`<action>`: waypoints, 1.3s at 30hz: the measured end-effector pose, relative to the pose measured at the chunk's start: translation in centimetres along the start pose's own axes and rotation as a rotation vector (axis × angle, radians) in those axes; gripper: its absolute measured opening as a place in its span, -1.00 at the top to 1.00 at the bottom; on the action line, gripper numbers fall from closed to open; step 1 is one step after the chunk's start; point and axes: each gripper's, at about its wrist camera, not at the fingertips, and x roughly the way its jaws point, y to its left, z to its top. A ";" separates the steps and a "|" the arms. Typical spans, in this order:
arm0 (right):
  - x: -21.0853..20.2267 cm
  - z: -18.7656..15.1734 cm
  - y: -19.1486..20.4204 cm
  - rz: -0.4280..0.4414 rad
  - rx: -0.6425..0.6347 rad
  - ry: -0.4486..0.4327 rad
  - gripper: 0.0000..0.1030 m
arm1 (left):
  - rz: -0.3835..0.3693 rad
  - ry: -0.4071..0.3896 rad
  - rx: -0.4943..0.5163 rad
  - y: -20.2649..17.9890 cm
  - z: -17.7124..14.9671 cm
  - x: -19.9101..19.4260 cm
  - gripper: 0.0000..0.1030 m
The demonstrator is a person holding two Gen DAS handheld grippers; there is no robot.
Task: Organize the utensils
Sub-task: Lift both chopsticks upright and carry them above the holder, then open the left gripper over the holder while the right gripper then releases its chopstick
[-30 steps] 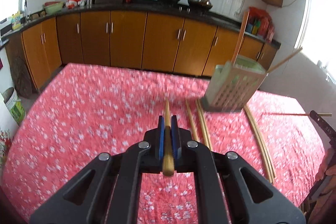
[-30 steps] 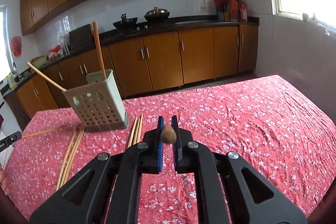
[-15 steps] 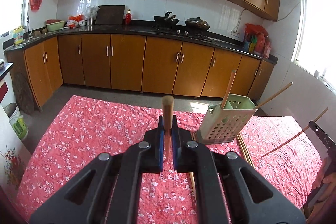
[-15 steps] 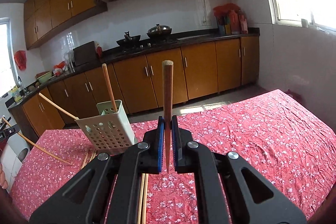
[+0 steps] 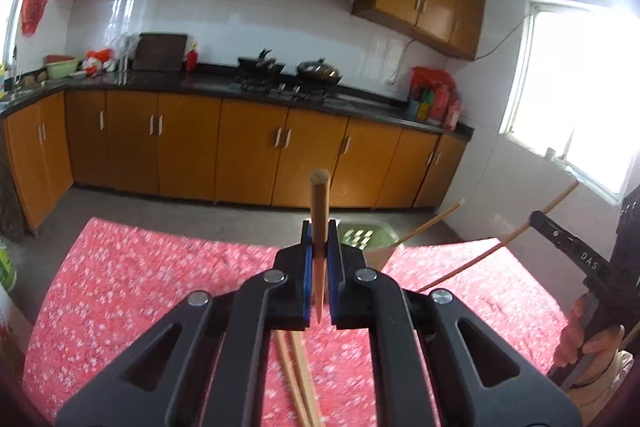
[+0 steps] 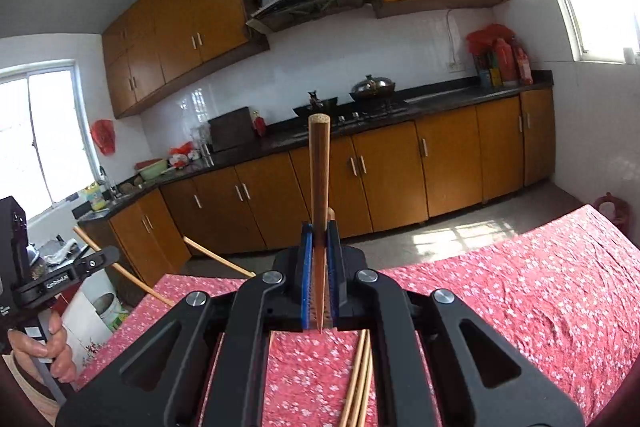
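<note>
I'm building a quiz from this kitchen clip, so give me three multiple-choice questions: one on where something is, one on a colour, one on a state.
1. Where do the loose chopsticks lie?
A. on the tablecloth
B. on the counter
C. on the floor

2. What colour is the tablecloth?
A. plain blue
B. red with small white flowers
C. green stripes

3. What are the right tongs doing?
A. standing open and empty
B. shut on a spoon
C. shut on a chopstick

Answers: 1 A, they rest on the cloth just below the tongs. 2 B, the flowered red cloth covers the table. 3 C, the held chopstick stands up between the closed pads.
</note>
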 end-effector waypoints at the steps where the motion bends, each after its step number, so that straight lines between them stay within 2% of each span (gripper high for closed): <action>1: 0.0 0.9 0.8 0.016 -0.013 -0.026 0.85 | -0.002 -0.027 0.011 -0.8 0.8 0.0 0.86; 7: 1.5 3.4 3.8 -0.004 -0.094 -0.153 0.85 | 0.021 -0.170 0.029 -4.3 4.9 1.5 0.86; 12: 5.6 3.0 3.8 -0.052 -0.114 -0.156 0.85 | 0.072 -0.225 0.014 -4.7 5.8 4.4 0.86; 17: 9.4 1.2 3.1 -0.069 -0.117 -0.068 0.85 | 0.109 -0.191 0.007 -4.1 4.4 8.6 0.86; 23: 11.6 -0.6 2.6 -0.066 -0.111 0.014 0.85 | 0.096 -0.101 -0.018 -3.1 2.5 12.6 0.86; 28: 12.2 -1.1 2.0 -0.062 -0.092 0.067 0.84 | 0.102 -0.066 -0.014 -2.6 1.8 13.3 0.83; 31: 12.3 -1.2 1.8 -0.068 -0.072 0.077 0.84 | 0.111 -0.059 -0.020 -2.4 1.7 13.0 0.64; 35: 11.4 -0.8 1.6 -0.075 -0.060 0.071 0.81 | 0.115 -0.057 -0.037 -1.9 2.1 11.7 0.52; 37: 10.1 -0.3 1.5 -0.076 -0.055 0.041 0.62 | 0.122 -0.059 -0.035 -1.7 2.3 10.5 0.39; 38: 9.3 -0.1 1.5 -0.077 -0.054 0.025 0.40 | 0.132 -0.057 -0.030 -1.6 2.3 9.9 0.33; 39: 8.1 0.1 1.4 -0.080 -0.054 0.002 0.32 | 0.143 -0.052 -0.024 -1.4 2.2 9.1 0.31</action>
